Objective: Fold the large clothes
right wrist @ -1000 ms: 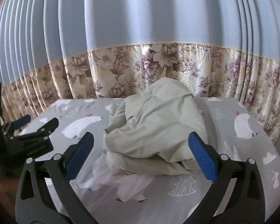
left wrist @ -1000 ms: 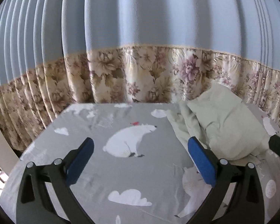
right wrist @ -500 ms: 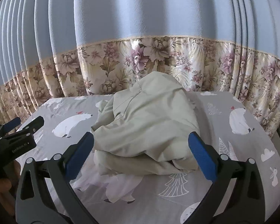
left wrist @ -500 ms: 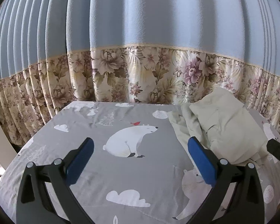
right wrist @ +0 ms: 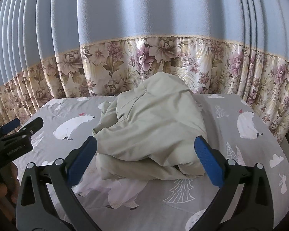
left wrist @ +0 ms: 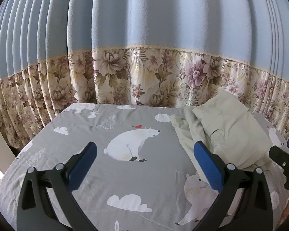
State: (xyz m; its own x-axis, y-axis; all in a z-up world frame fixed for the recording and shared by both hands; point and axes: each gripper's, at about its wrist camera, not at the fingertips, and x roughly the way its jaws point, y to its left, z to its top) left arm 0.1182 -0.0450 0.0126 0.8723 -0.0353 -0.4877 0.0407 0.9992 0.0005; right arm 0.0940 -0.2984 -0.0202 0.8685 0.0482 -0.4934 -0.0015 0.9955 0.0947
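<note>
At frame centre in the right view, the garment (right wrist: 152, 132) is lying bunched on the bed (right wrist: 240, 173); both tools, left (left wrist: 144, 165) and right (right wrist: 144, 165), are being held wide open, empty. Approach is judged underway; an edge must be found next.

Both cameras have drawn back and risen, showing more of the grey bedsheet (left wrist: 98, 173). The pale green garment (right wrist: 154, 130) sits farther from the right gripper (right wrist: 144, 154). The left gripper (right wrist: 19, 129) has shifted up the right view's left edge.
</note>
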